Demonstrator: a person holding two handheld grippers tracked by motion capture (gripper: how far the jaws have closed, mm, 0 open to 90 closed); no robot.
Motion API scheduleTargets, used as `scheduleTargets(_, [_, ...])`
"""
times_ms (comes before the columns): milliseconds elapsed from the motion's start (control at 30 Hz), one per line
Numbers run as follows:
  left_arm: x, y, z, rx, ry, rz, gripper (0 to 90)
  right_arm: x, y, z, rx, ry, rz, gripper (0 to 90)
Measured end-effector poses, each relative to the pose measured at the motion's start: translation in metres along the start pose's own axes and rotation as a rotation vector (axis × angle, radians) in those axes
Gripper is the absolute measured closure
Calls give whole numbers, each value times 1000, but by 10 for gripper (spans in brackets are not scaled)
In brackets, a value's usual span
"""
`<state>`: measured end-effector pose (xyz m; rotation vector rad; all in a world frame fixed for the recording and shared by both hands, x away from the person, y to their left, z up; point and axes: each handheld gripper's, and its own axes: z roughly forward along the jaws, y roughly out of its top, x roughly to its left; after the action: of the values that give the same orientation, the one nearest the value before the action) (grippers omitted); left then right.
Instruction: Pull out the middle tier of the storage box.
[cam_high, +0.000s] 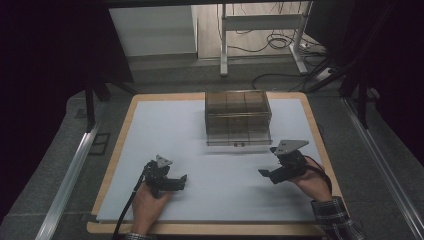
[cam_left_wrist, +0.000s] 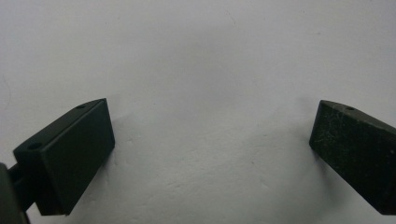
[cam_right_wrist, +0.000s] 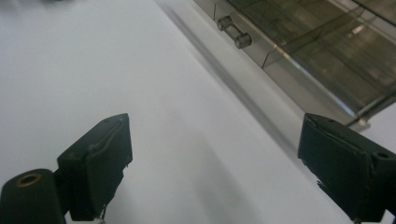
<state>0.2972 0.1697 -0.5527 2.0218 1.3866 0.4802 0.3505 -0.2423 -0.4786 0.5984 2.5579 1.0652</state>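
While a white sheet covers the wooden table, a smoky clear compartment box stands toward its far edge, a drawer pulled out at its front. Right gripper, jaws wide and empty, hovers near that drawer; left gripper, jaws likewise wide, lies well apart on the sheet.

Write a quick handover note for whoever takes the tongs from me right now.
Left tongs: open, holding nothing, low over the white sheet.
Right tongs: open, holding nothing, near the front right corner of the clear compartment box, not touching it.
Box: at the far middle of the sheet, lid apparently shut, two small knobs on its front edge. Contents cannot be made out.
Done: nothing visible.
Left: probably reach the box and open it by the front edge.
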Motion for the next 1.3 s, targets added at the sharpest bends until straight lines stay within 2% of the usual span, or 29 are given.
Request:
scheduleTargets(467, [0, 0, 0, -1, 0, 0, 0, 18, -29, -1, -7, -11, 61, 45])
scheduleTargets(767, [0, 0, 0, -1, 0, 0, 0, 25, -45, 3, 4, -7, 78, 11])
scheduleTargets(1033, [0, 0, 0, -1, 0, 0, 0, 30, -53, 7, 16, -2, 93, 4])
scheduleTargets(1167, [0, 0, 0, -1, 0, 0, 0, 32, -57, 12, 39, 7, 98, 3])
scheduleTargets(1300, [0, 0, 0, -1, 0, 0, 0, 34, -57, 12, 46, -6, 88, 3])
